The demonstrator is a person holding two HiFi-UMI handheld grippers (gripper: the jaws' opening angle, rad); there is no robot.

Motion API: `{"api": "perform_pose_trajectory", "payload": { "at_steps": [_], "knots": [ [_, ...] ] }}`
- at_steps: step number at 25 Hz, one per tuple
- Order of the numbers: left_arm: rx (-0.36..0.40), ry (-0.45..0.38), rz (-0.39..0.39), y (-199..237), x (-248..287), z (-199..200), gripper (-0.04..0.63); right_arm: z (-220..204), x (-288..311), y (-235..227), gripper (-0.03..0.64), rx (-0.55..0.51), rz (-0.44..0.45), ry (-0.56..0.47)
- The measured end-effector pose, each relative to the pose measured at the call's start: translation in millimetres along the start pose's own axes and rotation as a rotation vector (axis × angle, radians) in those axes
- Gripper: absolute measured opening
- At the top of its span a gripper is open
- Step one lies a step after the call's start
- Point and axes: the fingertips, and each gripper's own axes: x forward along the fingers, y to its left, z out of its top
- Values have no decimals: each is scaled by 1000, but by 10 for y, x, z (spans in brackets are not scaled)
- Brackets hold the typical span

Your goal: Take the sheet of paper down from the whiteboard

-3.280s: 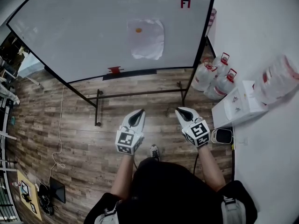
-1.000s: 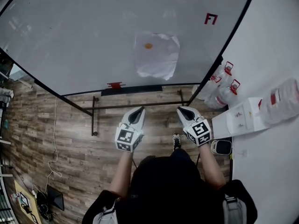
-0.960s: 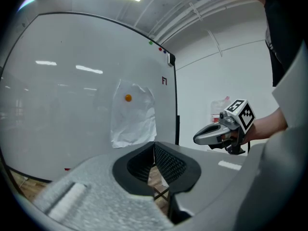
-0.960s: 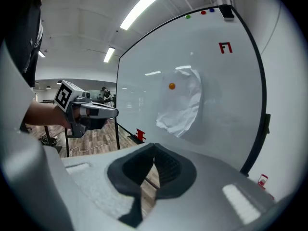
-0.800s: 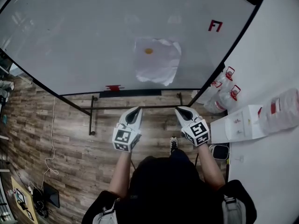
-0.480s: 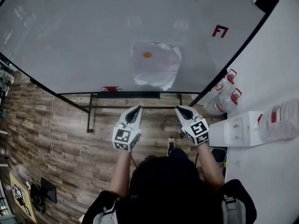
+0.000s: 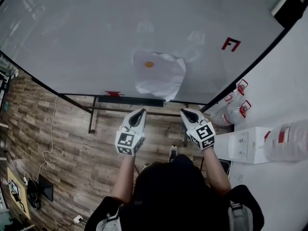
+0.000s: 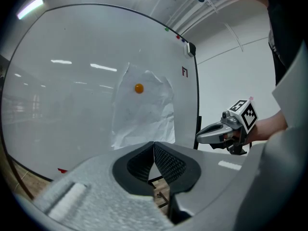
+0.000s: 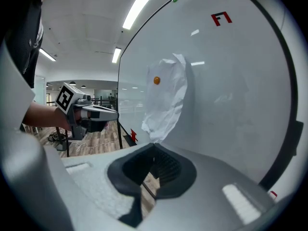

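A crumpled white sheet of paper (image 7: 161, 76) hangs on the whiteboard (image 7: 86, 37), pinned by a small orange magnet (image 7: 149, 64). The same sheet (image 8: 144, 114) and magnet (image 8: 138, 88) show ahead in the left gripper view, and the sheet (image 9: 166, 102) with its magnet (image 9: 156, 80) in the right gripper view. My left gripper (image 7: 140, 113) and right gripper (image 7: 185, 112) are both shut and empty, side by side just short of the board's lower edge, below the paper. The left gripper (image 8: 154, 143) and right gripper (image 9: 154, 146) point toward the sheet, apart from it.
The whiteboard stands on a black metal frame (image 7: 91, 117) over a wood floor. Clear jugs with red caps (image 7: 233, 105) and a white box (image 7: 245, 146) sit at the right by the wall. Cables and a black device (image 7: 43, 189) lie at the lower left.
The whiteboard and paper have grown larger and shifted toward me as I walked closer. Both grippers stayed shut and kept their places side by side.
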Motion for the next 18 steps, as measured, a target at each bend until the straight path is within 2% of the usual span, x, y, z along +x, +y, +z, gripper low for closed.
{"api": "perform_pose_trajectory", "payload": {
  "at_steps": [12, 18],
  "knots": [
    [8, -12, 160, -69, 236, 165, 12, 186, 182, -461, 3, -23, 141, -77],
    [21, -22, 224, -181, 303, 218, 12, 205, 237, -577, 3, 6, 221, -128]
  ]
}}
